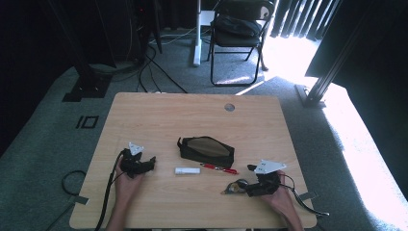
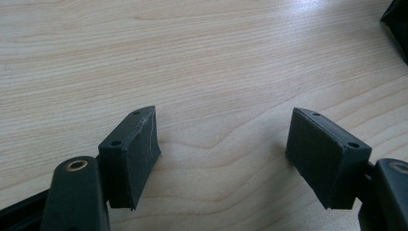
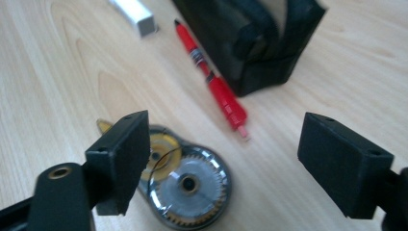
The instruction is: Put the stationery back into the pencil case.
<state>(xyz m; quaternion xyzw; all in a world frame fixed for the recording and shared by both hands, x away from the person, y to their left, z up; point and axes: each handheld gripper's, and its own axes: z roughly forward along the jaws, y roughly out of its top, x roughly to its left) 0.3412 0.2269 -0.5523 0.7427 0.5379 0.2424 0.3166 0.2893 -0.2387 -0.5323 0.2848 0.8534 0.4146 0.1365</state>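
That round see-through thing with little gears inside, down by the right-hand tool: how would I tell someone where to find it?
Start at the wooden table and find the dark zip pouch in its middle. Nearer the person lie a white stick and a red pen; just past the pen's end, by the open right gripper, sits the correction tape. It alone is round and clear, with toothed wheels inside.

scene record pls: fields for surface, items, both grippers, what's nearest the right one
surface: wooden table
items: black pouch, red pen, white stick, correction tape dispenser
left gripper: open, bare wood between the jaws
right gripper: open, nothing gripped
nearest right gripper: correction tape dispenser, lying by one jaw, not clamped
pen: beside the pouch
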